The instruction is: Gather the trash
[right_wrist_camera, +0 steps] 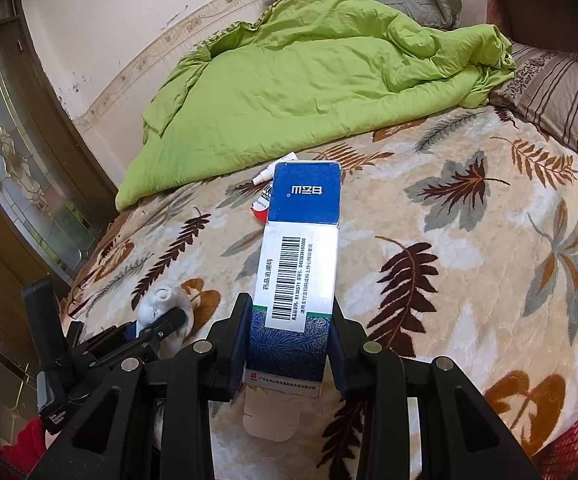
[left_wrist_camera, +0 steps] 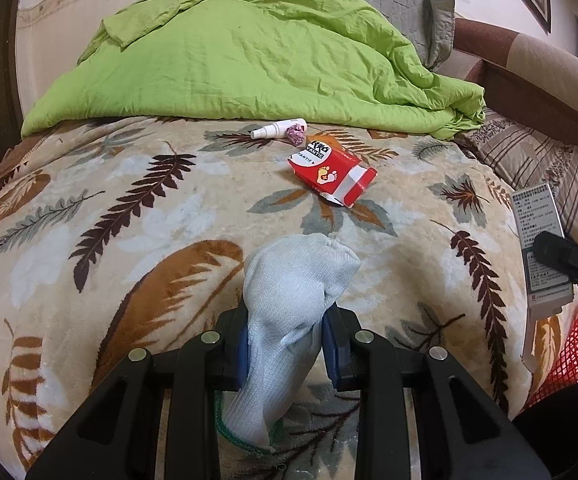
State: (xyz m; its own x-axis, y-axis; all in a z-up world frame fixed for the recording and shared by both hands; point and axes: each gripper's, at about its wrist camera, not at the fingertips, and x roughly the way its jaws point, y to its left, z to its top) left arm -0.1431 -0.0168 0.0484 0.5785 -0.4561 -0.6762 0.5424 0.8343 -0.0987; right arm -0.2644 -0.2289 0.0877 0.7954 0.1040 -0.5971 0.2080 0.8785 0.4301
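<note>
- Nearest my left camera, the left tongs (left_wrist_camera: 287,350) are closed on a white sock (left_wrist_camera: 293,300), pinched across its middle between the blue pads, with the toe end bunched at 12 o'clock and the green-edged cuff hanging at 6 o'clock.
- I judge the sock limp and light: it will sag and swing, so a mid-body pinch like this one suits it; no crushing risk.
- My right tongs (right_wrist_camera: 291,344) are clamped on a blue and white carton (right_wrist_camera: 299,248) near its lower end, barcode face up, the carton pointing to 12 o'clock over the bed (right_wrist_camera: 469,320).
- That carton looks like thin card with its bottom flap open, probably empty though I cannot see inside; it should be light but will dent, so I would hold the narrow sides gently.
- Unclaimed on the bed, at 12 o'clock from the left tongs: a crumpled red packet (left_wrist_camera: 331,170), stiff-creased and slippery-looking, best taken across a folded edge.
- Beyond it, a small white spray bottle (left_wrist_camera: 277,129) lies on its side beside a pinkish wad (left_wrist_camera: 296,135); the bottle may roll, so grip its body.
- At 4 o'clock, a red basket (left_wrist_camera: 573,348) sits off the bed edge.
</note>
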